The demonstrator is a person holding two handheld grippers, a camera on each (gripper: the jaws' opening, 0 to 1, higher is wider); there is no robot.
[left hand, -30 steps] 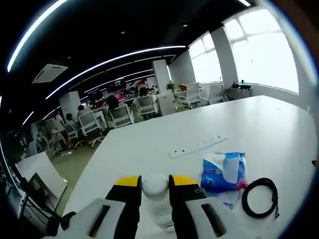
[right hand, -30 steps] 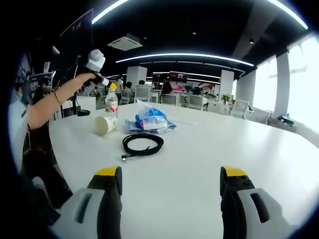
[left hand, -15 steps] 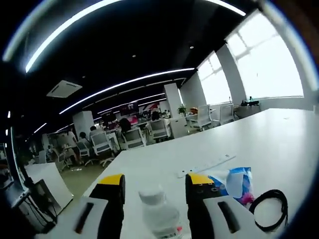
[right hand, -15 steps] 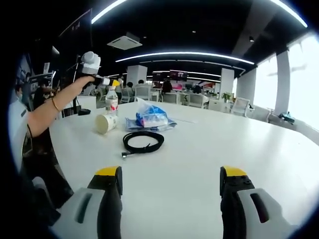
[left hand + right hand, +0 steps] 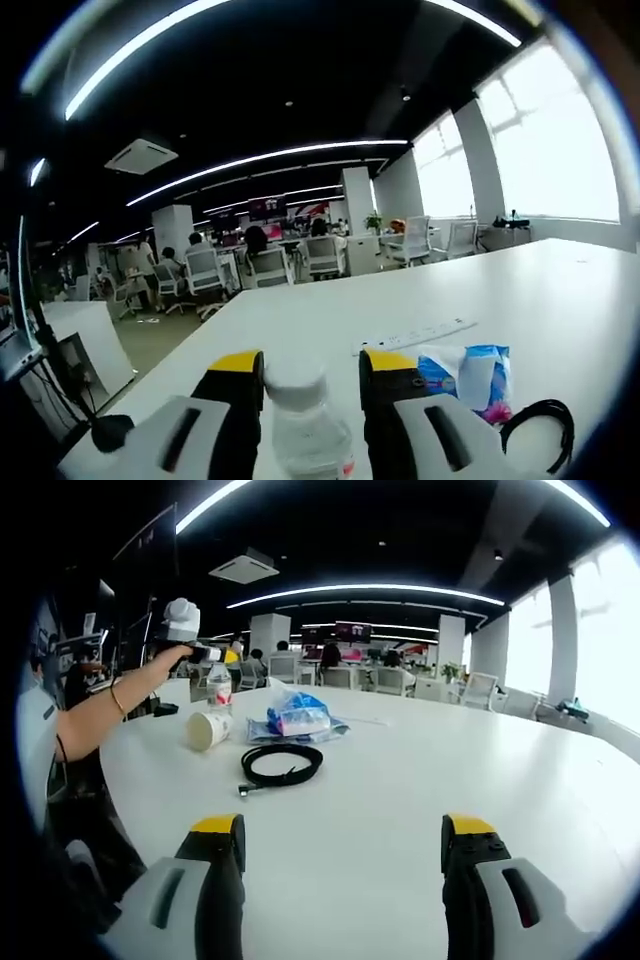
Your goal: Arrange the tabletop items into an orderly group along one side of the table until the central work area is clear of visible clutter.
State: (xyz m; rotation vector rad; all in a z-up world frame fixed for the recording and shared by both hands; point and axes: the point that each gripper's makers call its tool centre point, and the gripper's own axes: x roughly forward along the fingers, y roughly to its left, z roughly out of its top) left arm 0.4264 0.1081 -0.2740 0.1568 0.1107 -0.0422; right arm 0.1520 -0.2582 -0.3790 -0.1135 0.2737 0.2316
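A clear water bottle (image 5: 305, 430) with a white cap stands on the white table (image 5: 560, 300), its cap between the jaws of my left gripper (image 5: 311, 365). The jaws stand a little wider than the cap, so this gripper is open. In the right gripper view the same bottle (image 5: 219, 685) stands upright, with the left gripper (image 5: 226, 656) at its top. Beside it are a paper cup (image 5: 203, 730) on its side, a blue tissue pack (image 5: 297, 718) and a coiled black cable (image 5: 282, 765). My right gripper (image 5: 342, 830) is open over bare table, nothing between its fingers.
A flat white power strip (image 5: 415, 335) lies beyond the tissue pack (image 5: 465, 372) and cable (image 5: 537, 432). A person's arm (image 5: 105, 705) reaches in from the left table edge. Office chairs (image 5: 265, 268) and desks stand behind the table.
The left jaws let go of the bottle and spread, then narrowed somewhat around its cap. The bottle stays standing. The right gripper has hardly moved.
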